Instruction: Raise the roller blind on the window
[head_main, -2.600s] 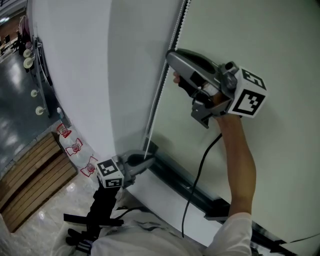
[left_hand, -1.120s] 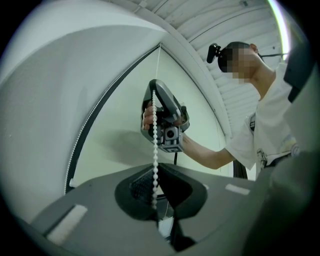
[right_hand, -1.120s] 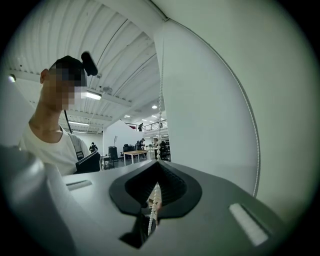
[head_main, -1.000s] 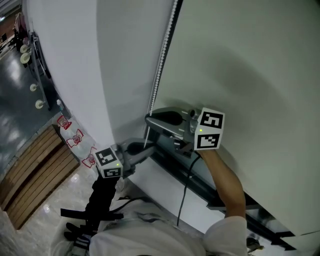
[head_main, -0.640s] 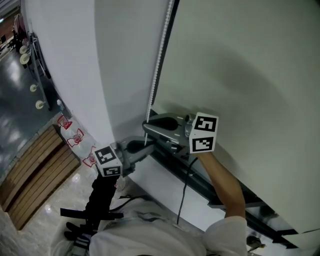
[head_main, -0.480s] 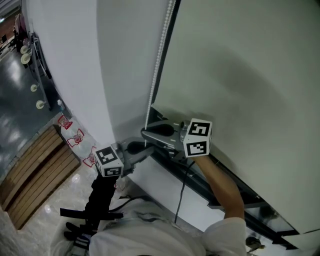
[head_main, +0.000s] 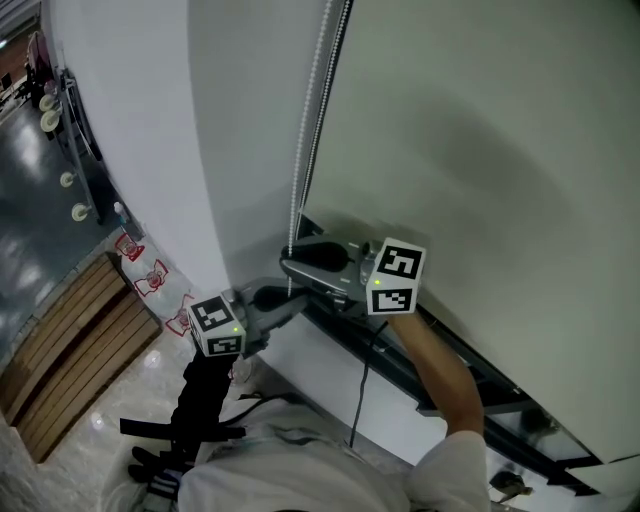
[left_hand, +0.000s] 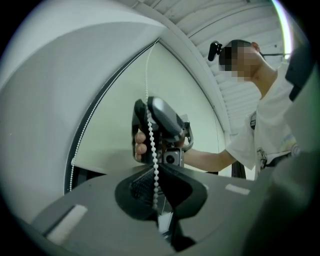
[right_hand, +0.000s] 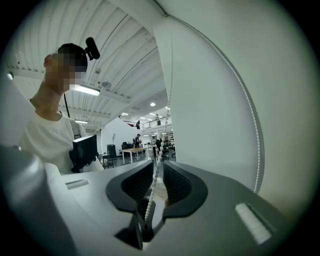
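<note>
The pale green roller blind (head_main: 480, 130) hangs at the right, with its white bead chain (head_main: 312, 130) running down its left edge. My right gripper (head_main: 292, 268) is low on the chain, just above my left gripper (head_main: 296, 302). In the right gripper view the chain (right_hand: 157, 175) lies in the gap of my right gripper (right_hand: 156, 187), whose jaws are opening, pads apart from the beads. In the left gripper view the chain (left_hand: 150, 130) runs down into my left gripper (left_hand: 156, 185), which is shut on it. A second strand (right_hand: 257, 145) hangs by the blind's edge.
A dark window frame rail (head_main: 400, 370) runs diagonally below the blind. A white wall column (head_main: 150, 150) stands to the left. Wooden slats (head_main: 60, 360) lie on the floor far below. A black cable (head_main: 358, 410) hangs from the right gripper.
My right gripper has come down the chain from high up to just above the left gripper, and its jaws have parted. The blind's lower edge sits slightly higher. The left gripper has stayed put.
</note>
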